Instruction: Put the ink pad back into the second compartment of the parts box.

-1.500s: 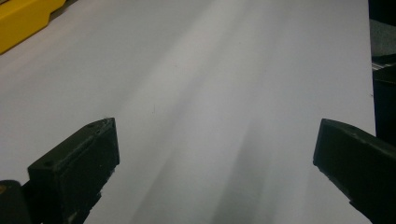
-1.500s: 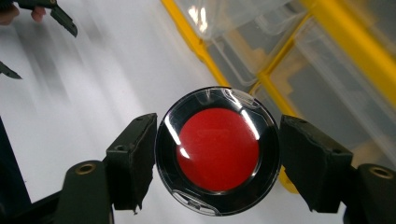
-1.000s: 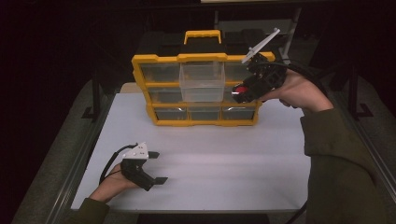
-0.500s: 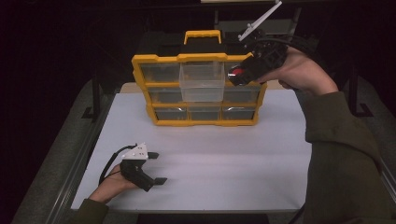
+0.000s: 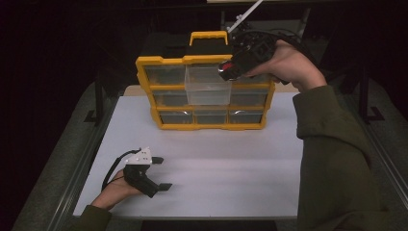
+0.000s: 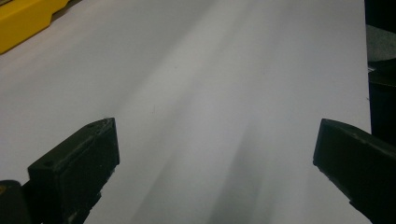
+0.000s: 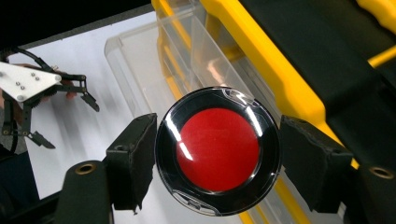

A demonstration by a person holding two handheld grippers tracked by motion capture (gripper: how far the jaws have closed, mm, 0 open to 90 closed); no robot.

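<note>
A yellow organizer cabinet [image 5: 163, 60] with clear drawers stands at the back of the white table [image 5: 231, 163]. Its top middle clear drawer [image 5: 208, 86] is pulled out. My right gripper [image 5: 226, 69] hovers at the drawer's upper right corner, shut on a round black disc with a red centre [image 7: 217, 150], which its pads clamp from both sides. Below the disc lies the open drawer [image 7: 154, 65]. My left gripper [image 5: 161, 173] rests on the table at the front left, jaws wide apart, nothing between them [image 6: 215, 158].
The cabinet has a yellow carry handle [image 5: 208, 34] on top and closed drawers in the lower rows. Metal rails [image 5: 86, 159] border the table on both sides. Bare white surface spreads between the cabinet and the front edge.
My right gripper has risen and shifted left with the disc, from beside the cabinet's right side to above the pulled-out drawer. The left gripper has stayed put.
</note>
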